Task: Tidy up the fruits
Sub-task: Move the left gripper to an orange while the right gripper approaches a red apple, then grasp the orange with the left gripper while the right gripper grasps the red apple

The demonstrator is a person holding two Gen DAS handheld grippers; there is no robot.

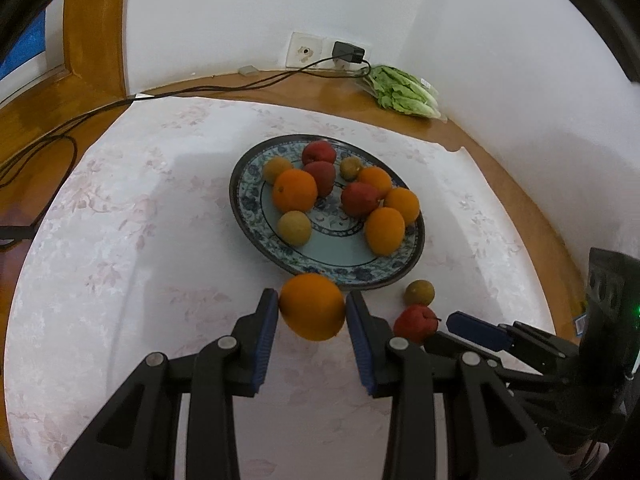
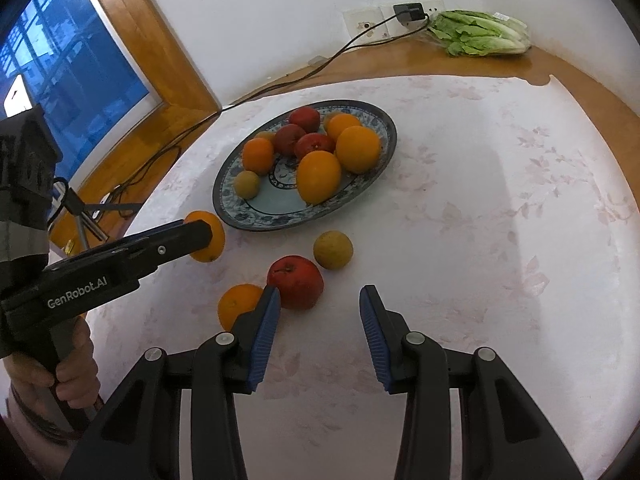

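A blue-patterned plate (image 1: pixel 340 270) (image 2: pixel 240 216) on the white cloth holds several oranges, red apples and small yellow-green fruits. My left gripper (image 1: pixel 312 308) is shut on an orange (image 1: pixel 312 306), held just before the plate's near rim; the orange also shows in the right wrist view (image 2: pixel 212 240). My right gripper (image 2: pixel 318 304) is open and empty. On the cloth just ahead of it lie a red apple (image 2: pixel 296 280) (image 1: pixel 414 322), a yellow-green fruit (image 2: pixel 333 249) (image 1: pixel 419 292) and a second orange (image 2: pixel 236 304) beside its left finger.
The table carries a white floral cloth (image 2: pixel 500 240). A bagged lettuce (image 2: pixel 480 34) (image 1: pixel 404 92) lies at the back by the wall. A black charger cable (image 2: pixel 280 84) runs from a wall socket along the wooden edge. A window with wooden frame (image 2: pixel 132 40) stands at left.
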